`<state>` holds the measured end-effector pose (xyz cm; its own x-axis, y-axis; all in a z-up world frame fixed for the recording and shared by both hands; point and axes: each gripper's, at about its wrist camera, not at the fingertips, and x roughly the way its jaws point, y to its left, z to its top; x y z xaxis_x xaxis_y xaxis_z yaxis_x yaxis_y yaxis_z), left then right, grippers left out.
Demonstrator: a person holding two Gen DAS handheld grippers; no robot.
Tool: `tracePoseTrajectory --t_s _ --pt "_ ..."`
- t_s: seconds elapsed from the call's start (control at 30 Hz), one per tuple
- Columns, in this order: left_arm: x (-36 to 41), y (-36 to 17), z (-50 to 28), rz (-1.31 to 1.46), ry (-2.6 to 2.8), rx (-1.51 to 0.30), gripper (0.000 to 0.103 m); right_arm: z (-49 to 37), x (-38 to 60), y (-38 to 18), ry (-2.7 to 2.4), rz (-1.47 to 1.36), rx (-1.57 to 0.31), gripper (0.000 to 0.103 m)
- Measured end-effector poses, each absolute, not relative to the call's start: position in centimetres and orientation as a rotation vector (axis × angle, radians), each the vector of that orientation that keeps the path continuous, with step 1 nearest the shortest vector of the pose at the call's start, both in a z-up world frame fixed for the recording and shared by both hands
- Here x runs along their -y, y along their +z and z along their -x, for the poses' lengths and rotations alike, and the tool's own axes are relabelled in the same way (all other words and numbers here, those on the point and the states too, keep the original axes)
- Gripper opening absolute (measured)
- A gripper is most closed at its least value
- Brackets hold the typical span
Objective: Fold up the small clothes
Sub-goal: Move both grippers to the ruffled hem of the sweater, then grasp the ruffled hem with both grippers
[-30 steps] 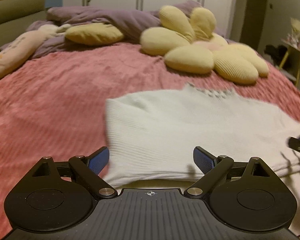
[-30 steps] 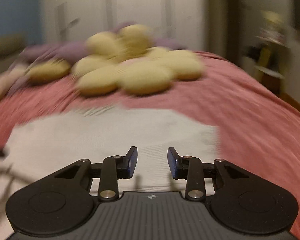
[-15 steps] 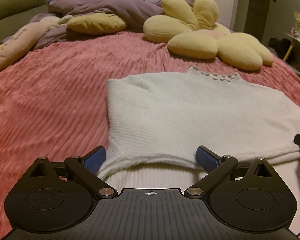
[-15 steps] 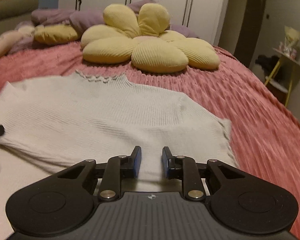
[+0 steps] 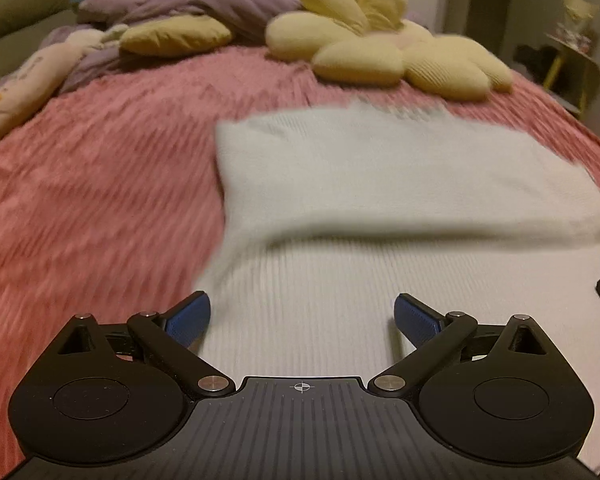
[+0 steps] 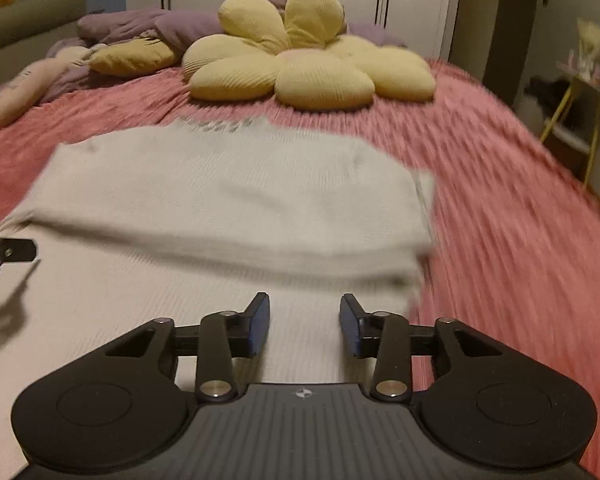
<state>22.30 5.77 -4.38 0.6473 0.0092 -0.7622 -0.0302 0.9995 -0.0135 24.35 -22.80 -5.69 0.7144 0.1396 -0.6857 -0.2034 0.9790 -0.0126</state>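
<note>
On a pink bedspread [image 5: 100,184], a white ribbed sweater [image 5: 380,184] lies folded across itself, as the left gripper [image 5: 302,314] spreads wide and the right gripper [image 6: 304,322] parts narrowly, both empty above the knit.

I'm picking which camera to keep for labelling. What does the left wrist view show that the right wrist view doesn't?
Only the left wrist view shows the left gripper with its jaws wide open, and much of the pink bedspread left of the white sweater. Only the right wrist view shows the right gripper head-on, jaws narrowly open, and the bedspread right of the sweater. Both share the sweater and the yellow flower cushion.
</note>
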Motion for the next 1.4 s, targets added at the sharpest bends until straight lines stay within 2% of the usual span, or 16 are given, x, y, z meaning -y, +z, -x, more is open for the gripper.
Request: tracePoseTrajectory --t_s 0.1,0.13,0.17,0.37,0.43,0.5,0.6,0.63,0.7,0.87,1.03,1.1,1.13,1.2,1.27,1.4 --pt "-5.9 -4.7 -17.6 -0.021 -0.004 -0.902 0.101 -18.9 24.6 -6.0 0.206 0.086 -0.764 0.044" --pt "-6.1 -4.7 -15.9 -0.018 -0.015 -0.911 0.101 -16.5 25.3 -5.9 0.196 0.095 -0.758 0.049" --pt "-6.3 -4.7 -14.2 -0.013 -0.016 -0.911 0.101 -14.9 25.8 -5.9 0.187 0.098 -0.769 0.060" --pt "-8.4 -4.5 -6.9 0.109 -0.034 -0.992 0.100 -6.7 29.0 -5.6 0.221 -0.021 -0.855 0.061" --pt "-8.8 -4.5 -5.4 0.161 -0.070 -1.017 0.098 -5.7 29.3 -5.8 0.256 -0.066 -0.889 0.056" --pt "-8.9 -4.7 -4.4 0.171 -0.105 -1.028 0.085 -5.2 29.7 -6.1 0.283 -0.120 -0.916 0.045" --pt "-9.2 -4.6 -3.9 0.159 -0.104 -1.041 0.076 -5.1 30.0 -6.8 0.295 -0.175 -0.964 0.030" --pt "-9.5 -4.5 -3.9 0.171 -0.104 -1.047 0.073 -5.2 30.2 -7.0 0.296 -0.195 -0.970 0.028" --pt "-10.2 -4.1 -3.9 0.204 -0.110 -1.058 0.058 -5.1 30.8 -7.1 0.299 -0.241 -0.985 0.026" --pt "-10.7 -3.9 -3.5 0.229 -0.132 -1.080 0.051 -4.8 32.1 -7.5 0.308 -0.340 -1.026 0.026" --pt "-11.2 -4.4 -3.0 0.282 -0.180 -1.108 0.052 -4.6 32.6 -8.0 0.336 -0.406 -1.060 0.026" --pt "-11.4 -4.5 -3.1 0.313 -0.234 -1.117 0.070 -4.7 33.0 -8.3 0.341 -0.450 -1.068 0.027" --pt "-11.6 -4.6 -3.1 0.338 -0.255 -1.119 0.071 -4.8 33.2 -8.4 0.340 -0.480 -1.070 0.028" --pt "-11.6 -4.8 -3.3 0.361 -0.260 -1.139 0.061 -4.8 33.6 -8.8 0.344 -0.531 -1.070 0.028" --pt "-11.5 -4.8 -3.5 0.350 -0.271 -1.152 0.040 -4.8 33.8 -9.1 0.343 -0.556 -1.073 0.027" --pt "-11.4 -4.9 -4.1 0.315 -0.265 -1.183 0.018 -4.9 33.7 -9.2 0.354 -0.532 -1.089 0.012"
